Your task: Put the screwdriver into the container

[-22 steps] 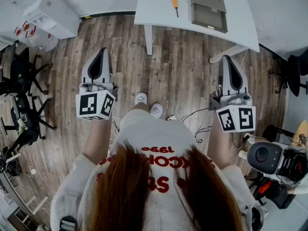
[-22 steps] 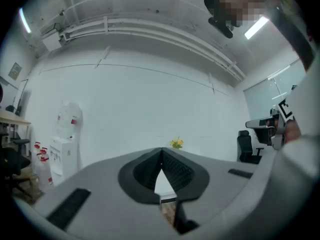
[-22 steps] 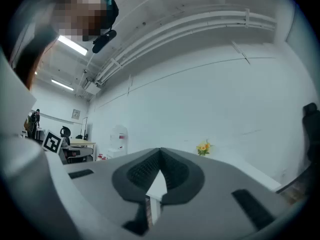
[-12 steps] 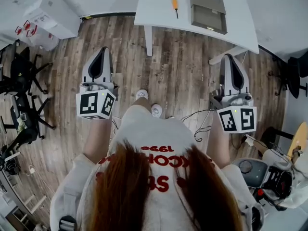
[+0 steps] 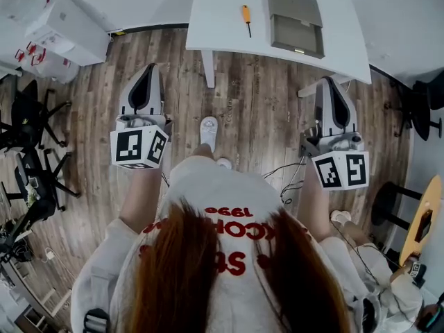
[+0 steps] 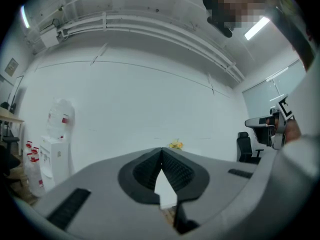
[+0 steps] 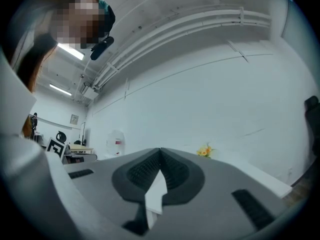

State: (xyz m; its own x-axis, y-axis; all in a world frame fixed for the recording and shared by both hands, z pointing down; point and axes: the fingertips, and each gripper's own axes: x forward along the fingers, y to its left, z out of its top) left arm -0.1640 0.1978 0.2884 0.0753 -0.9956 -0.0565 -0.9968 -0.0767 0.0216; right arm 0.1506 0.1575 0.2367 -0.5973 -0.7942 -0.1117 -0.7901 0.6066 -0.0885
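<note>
1. Standing back from the table (image 5: 215,19), the person holds both grippers out in front, one at each side, aimed at the far wall rather than down. I take this for a carrying pose, since neither gripper is near the work.
2. The left gripper (image 5: 151,69) is clenched, its jaws meeting tip to tip with nothing between them. The right gripper (image 5: 326,82) is likewise clenched and empty.
3. The screwdriver (image 5: 245,18) lies flat on the white table, near the container (image 5: 296,22) on its left, apart from it and well apart from both grippers.
4. It has a short orange handle at the far end and a thin dark shaft pointing back toward the person.
5. The container is grey and rectangular. It seems to be an open tray with a raised back part, though it is too small to be sure.
6. The task looks not yet begun, and getting within reach of the table comes first.
</note>
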